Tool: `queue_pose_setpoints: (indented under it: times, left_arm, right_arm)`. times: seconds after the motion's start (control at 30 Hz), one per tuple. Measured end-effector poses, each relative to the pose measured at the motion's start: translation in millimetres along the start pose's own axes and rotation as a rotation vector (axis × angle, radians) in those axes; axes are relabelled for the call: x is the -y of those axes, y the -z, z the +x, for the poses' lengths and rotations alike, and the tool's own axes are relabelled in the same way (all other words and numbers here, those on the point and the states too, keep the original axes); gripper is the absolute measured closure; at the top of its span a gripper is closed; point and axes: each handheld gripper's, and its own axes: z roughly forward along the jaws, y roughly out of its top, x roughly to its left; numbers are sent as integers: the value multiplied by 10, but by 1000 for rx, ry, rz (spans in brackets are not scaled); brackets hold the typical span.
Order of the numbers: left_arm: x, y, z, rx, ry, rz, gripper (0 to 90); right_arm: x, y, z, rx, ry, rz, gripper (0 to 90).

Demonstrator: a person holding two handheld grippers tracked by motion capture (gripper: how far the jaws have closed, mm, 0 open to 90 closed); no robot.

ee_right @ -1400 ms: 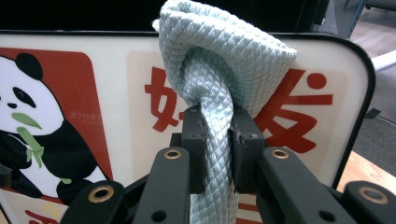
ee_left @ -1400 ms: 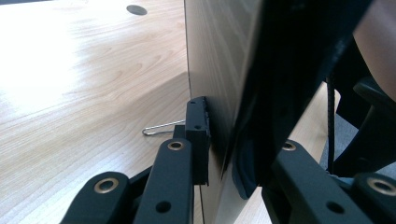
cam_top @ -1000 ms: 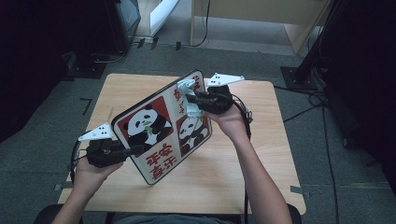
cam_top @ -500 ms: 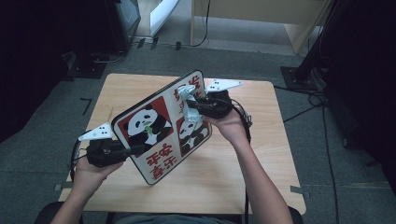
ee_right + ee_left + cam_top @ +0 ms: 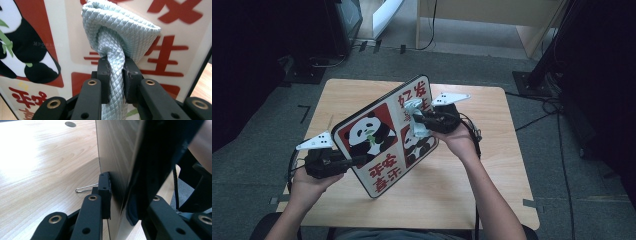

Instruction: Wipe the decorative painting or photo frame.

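Note:
A flat board (image 5: 384, 135) printed with pandas and red characters is held tilted above the wooden table (image 5: 492, 175). My left gripper (image 5: 357, 161) is shut on the board's lower left edge; in the left gripper view the board (image 5: 117, 165) stands edge-on between the jaws of the left gripper (image 5: 120, 192). My right gripper (image 5: 417, 122) is shut on a pale blue cloth (image 5: 416, 120). In the right gripper view the bunched cloth (image 5: 117, 37) presses against the board's printed face (image 5: 50, 32), pinched by the right gripper (image 5: 116, 80).
A bent wire clip (image 5: 86, 188) lies on the table behind the board. Dark equipment and cables (image 5: 552, 105) sit on the floor around the table. A wooden desk (image 5: 492, 20) stands beyond the far edge.
The right gripper and its cloth have slid slightly down and left across the board's face. The left hand keeps hold of the board's edge in the same place.

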Motion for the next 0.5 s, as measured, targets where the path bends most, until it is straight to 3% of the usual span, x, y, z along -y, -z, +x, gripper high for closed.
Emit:
queue_pose_setpoints:
  times: [0.5]
  left_arm:
    - [-8,-14,16,9,-5,-1,761]
  right_arm:
    - [186,-54,-19,2,-21,41,783]
